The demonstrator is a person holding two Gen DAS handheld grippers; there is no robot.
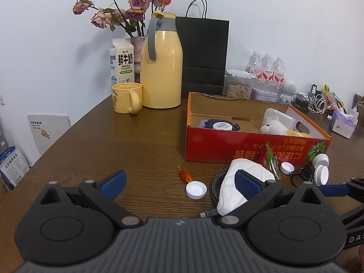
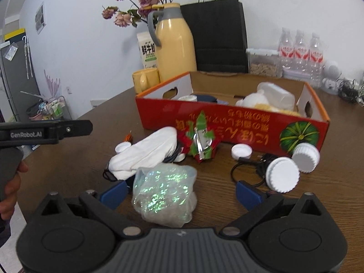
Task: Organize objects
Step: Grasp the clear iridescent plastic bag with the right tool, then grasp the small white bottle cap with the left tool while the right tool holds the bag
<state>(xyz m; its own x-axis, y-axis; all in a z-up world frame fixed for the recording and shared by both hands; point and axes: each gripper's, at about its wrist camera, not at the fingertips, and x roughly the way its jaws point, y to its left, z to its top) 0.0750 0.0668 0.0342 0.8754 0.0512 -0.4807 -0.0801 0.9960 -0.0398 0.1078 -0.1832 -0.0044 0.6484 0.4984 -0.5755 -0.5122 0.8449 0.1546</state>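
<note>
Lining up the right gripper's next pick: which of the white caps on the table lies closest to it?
The large ribbed white cap beside the right gripper's right finger, tilted on edge; its twin and the small open caps lie farther away, toward the red box.

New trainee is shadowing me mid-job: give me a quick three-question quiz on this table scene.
1. True or false: the red box is empty.
2. What lies between the open fingers of the right hand-held gripper? A) glittery bag B) mug C) milk carton
3. Name the yellow item beside the jug.

Key: 1 false, a plush toy is inside; 2 A, glittery bag; 3 mug.
</note>
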